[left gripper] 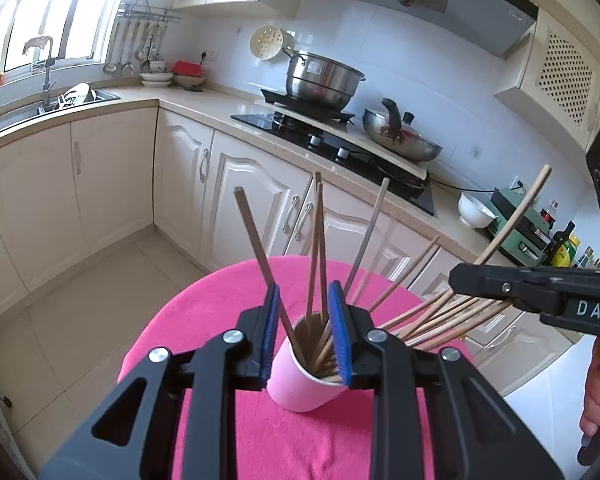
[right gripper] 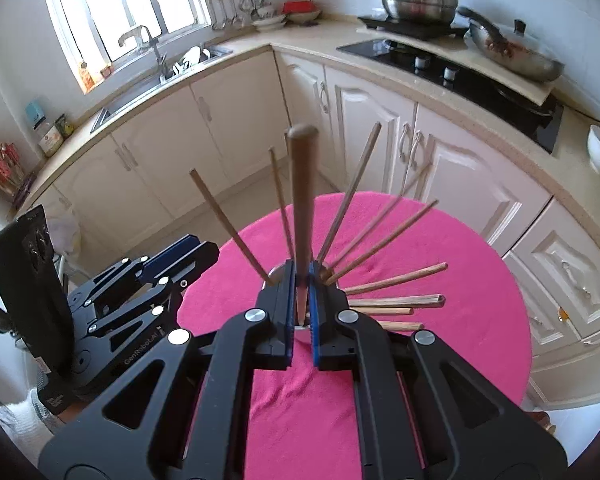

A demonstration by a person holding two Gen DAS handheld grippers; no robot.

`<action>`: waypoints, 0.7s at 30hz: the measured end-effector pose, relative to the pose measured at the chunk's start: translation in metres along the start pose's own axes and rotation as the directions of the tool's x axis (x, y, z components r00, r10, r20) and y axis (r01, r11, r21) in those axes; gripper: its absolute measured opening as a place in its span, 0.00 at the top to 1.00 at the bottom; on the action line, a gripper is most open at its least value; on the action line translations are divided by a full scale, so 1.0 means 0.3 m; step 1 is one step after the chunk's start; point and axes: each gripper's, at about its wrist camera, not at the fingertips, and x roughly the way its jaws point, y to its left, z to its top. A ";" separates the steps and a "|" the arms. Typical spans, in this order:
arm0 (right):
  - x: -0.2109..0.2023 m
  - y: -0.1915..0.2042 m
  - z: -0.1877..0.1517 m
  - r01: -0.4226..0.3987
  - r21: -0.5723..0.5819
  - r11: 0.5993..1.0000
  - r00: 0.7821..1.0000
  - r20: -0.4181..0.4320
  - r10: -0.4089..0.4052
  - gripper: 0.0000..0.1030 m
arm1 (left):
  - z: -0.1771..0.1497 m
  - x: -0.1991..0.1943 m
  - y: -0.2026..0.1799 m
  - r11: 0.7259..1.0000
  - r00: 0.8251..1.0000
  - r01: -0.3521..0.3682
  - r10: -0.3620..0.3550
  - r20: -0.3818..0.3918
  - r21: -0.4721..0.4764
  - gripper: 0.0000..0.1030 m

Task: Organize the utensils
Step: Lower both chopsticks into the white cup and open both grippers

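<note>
The kitchen wraps round in an L: cream cabinets (left gripper: 112,184) under a pale countertop (left gripper: 204,100), a sink (left gripper: 60,100) below the bright window (right gripper: 124,8), and a black hob (left gripper: 320,140) carrying a steel stockpot (left gripper: 324,80) and a wok (left gripper: 400,136). A wide strip of pale tiled floor (left gripper: 100,300) lies open between the cabinets and the round table.

That table wears a pink cloth (right gripper: 440,280), bare across its far and right-hand side up to the curved rim; the cloth bunches a little near the front.

Near the table's middle stands a pink paper cup (left gripper: 300,384), upright, with wooden chopsticks (left gripper: 316,248) fanning out of it, some nearly vertical, more leaning low towards the right.

The left gripper (left gripper: 306,332) is loose: its blue pads (left gripper: 270,332) stand on either side of the cup's mouth with a gap, and one chopstick leans by the left pad; I cannot tell whether it touches.

The right gripper (right gripper: 302,300) is clenched on a single darker chopstick (right gripper: 302,200), held almost upright right over the cup. From the left wrist view it reaches in from the right, above the low-leaning sticks, with fingers (left gripper: 596,400) of a person's hand on its handle.
</note>
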 end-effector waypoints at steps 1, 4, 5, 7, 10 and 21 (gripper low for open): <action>0.000 0.000 0.003 0.006 -0.005 1.000 1.000 -0.003 -0.006 0.94 | -0.001 -0.002 -0.002 1.000 1.000 -0.004 0.004 -0.003 -0.001 0.76; 0.000 -0.004 0.005 0.007 -0.001 1.000 1.000 -0.015 -0.007 0.93 | 0.001 -0.017 -0.007 1.000 1.000 -0.008 0.008 -0.004 -0.001 0.76; 0.000 -0.006 0.005 0.007 0.003 1.000 1.000 -0.018 -0.007 0.93 | 0.005 -0.020 -0.009 1.000 1.000 -0.013 0.013 -0.007 0.001 0.75; 0.001 -0.005 0.002 0.003 0.005 1.000 1.000 -0.020 -0.003 0.93 | 0.012 -0.025 -0.011 1.000 1.000 -0.019 0.019 -0.008 0.001 0.71; 0.000 -0.005 0.002 0.009 0.004 1.000 1.000 -0.023 -0.009 0.77 | 0.018 -0.042 -0.017 1.000 1.000 -0.031 0.031 -0.004 0.000 0.68; -0.060 -0.033 0.000 -0.008 0.017 1.000 0.999 0.031 0.007 0.52 | 0.026 -0.103 -0.054 0.995 0.995 -0.103 0.103 -0.008 0.006 0.67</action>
